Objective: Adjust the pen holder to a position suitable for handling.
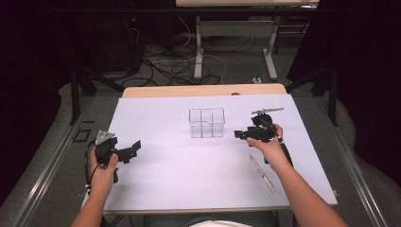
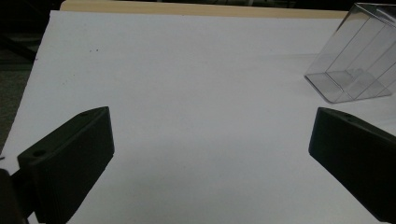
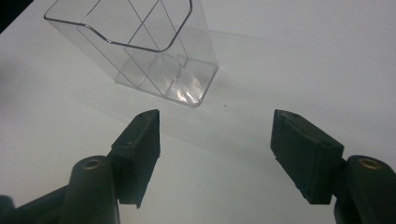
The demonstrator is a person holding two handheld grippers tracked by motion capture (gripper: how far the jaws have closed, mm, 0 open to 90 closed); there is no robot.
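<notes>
A clear plastic container (image 1: 206, 123) with inner dividers stands upright at the middle of the white table top (image 1: 179, 179). My left gripper (image 1: 132, 151) is held over the table's left side, well apart from the container, open with nothing between its jaws. My right gripper (image 1: 241, 134) hovers just right of the container, pointing at it, open and holding nothing. The left gripper view has the container (image 2: 355, 60) far off at upper right beyond the wide jaws of the left gripper (image 2: 210, 126). In the right gripper view the container (image 3: 140, 46) sits close ahead and left of the right gripper (image 3: 215, 119).
A slim silvery pen (image 1: 261, 173) lies on the table beside the right forearm. The table's wooden far edge (image 1: 203, 90) shows past the white sheet. Beyond it are another desk's legs (image 1: 198, 52) and floor cables (image 1: 175, 66).
</notes>
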